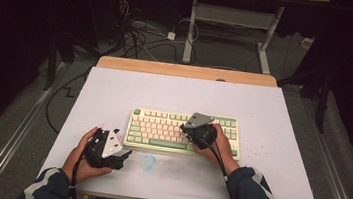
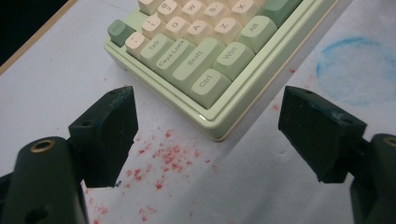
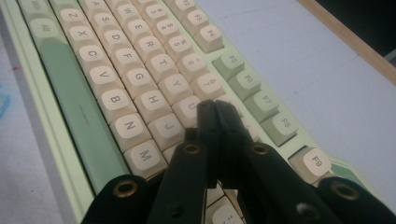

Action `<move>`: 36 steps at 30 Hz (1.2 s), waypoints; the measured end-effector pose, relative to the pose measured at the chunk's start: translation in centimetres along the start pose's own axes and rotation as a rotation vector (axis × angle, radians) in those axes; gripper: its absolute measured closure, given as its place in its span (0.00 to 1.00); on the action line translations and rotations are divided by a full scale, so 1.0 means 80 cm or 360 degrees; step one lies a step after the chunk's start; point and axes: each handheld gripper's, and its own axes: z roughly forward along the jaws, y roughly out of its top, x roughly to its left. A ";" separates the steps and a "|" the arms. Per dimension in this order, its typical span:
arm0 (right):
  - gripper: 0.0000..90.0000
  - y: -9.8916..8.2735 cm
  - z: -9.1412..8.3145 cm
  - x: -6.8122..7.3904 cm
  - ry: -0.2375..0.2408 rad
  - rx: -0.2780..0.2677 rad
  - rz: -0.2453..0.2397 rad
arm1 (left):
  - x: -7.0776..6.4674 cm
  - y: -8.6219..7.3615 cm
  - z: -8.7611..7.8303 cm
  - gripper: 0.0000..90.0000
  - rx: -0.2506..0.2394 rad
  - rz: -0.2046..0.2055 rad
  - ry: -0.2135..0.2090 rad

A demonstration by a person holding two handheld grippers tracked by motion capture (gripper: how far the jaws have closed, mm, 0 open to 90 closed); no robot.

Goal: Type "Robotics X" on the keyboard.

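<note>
The keyboard, pale green with cream and green keys, lies flat near the middle of the white tabletop, its long edge parallel to the person's side.

The right gripper is positioned over the right-centre part of the keyboard. In the right gripper view its fingers are pressed together with nothing between them, and their tips sit over the key rows near the U and J keys; whether the tips touch a key cannot be determined.

The left gripper rests off the keyboard, just beside its front left corner, held in the left hand. In the left gripper view its fingers stand wide apart and hold nothing. The keyboard corner with the Ctrl key lies ahead of the gap between them, clear of both fingers.

Red specks mark the tabletop beneath the left fingers. A faint blue ring stain lies in front of the keyboard, between the two grippers.
</note>
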 end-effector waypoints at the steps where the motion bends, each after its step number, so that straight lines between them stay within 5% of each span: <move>1: 1.00 0.000 0.002 -0.001 0.0002 0.0008 -0.0003 | 0.000 0.000 0.000 0.21 0.0004 -0.0003 -0.0002; 20: 1.00 0.006 0.012 -0.002 0.0037 0.0099 0.0011 | -0.002 -0.003 0.003 0.21 0.0030 0.0021 0.0005; 36: 0.92 0.004 -0.011 -0.008 0.0051 -0.0065 0.0085 | -0.002 -0.003 0.004 0.22 0.0028 0.0026 0.0010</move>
